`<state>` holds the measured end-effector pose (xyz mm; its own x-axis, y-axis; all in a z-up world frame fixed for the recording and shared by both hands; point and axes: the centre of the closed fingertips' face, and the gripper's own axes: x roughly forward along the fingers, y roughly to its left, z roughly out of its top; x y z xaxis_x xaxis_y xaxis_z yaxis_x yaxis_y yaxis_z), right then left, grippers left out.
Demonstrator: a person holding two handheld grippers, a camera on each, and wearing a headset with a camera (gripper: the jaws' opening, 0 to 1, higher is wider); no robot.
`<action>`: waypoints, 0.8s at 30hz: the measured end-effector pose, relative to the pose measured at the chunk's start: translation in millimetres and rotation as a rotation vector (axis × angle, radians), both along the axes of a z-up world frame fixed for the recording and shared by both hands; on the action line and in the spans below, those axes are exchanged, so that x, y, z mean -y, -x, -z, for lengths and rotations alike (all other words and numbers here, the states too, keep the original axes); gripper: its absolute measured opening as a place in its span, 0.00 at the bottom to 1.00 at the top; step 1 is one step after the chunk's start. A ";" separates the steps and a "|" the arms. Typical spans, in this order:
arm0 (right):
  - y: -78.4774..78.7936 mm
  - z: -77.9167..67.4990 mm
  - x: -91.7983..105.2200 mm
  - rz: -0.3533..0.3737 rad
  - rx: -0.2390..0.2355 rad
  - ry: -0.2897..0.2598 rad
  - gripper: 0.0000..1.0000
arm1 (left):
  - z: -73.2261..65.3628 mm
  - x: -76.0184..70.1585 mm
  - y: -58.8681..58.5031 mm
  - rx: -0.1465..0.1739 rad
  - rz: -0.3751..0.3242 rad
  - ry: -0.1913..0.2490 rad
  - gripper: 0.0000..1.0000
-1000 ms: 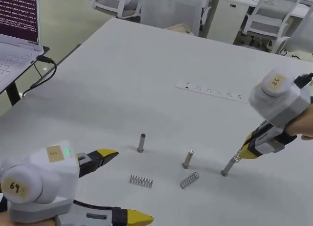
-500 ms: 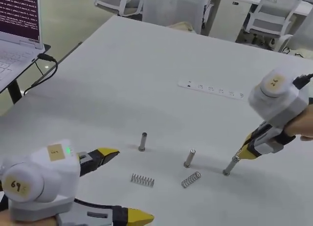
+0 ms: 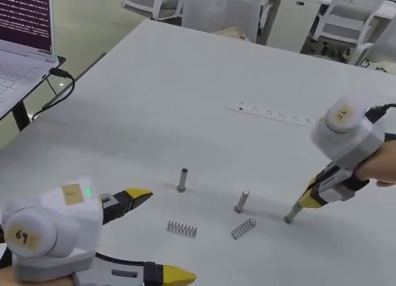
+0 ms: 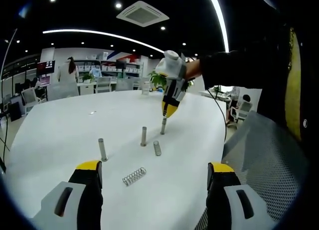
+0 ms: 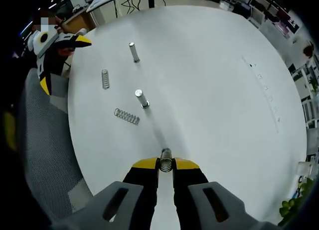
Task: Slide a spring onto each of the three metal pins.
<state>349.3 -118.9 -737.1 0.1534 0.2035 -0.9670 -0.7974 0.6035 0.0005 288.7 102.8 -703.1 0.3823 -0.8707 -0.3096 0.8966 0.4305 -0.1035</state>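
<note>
Three short metal pins stand on the white table: a left pin, a middle pin and a right pin. My right gripper is shut on a spring that sits over the top of the right pin. Two loose springs lie flat, one in front of the left pin and another in front of the middle pin. My left gripper hovers open at the near left with nothing between its jaws. From the left gripper view, the right gripper is over the far pin.
A white power strip lies across the table beyond the pins. A laptop with a cable sits on a stand at far left. Office chairs stand behind the table. A mesh chair seat is near the table edge.
The right gripper has sunk a little toward the table, taking the spring further down the right pin. The left gripper has stayed put.
</note>
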 end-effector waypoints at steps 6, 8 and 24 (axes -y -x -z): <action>-1.7 10.1 -2.0 0.001 0.002 0.005 0.08 | -1.5 -0.4 -0.2 0.001 -0.002 -0.001 0.84; -2.0 14.0 -2.2 0.006 0.000 0.005 0.08 | -1.5 -0.9 -0.2 0.001 -0.004 -0.002 0.84; -6.5 35.6 -1.5 0.027 0.004 0.001 0.08 | 0.1 -0.6 0.4 -0.008 -0.004 -0.006 0.82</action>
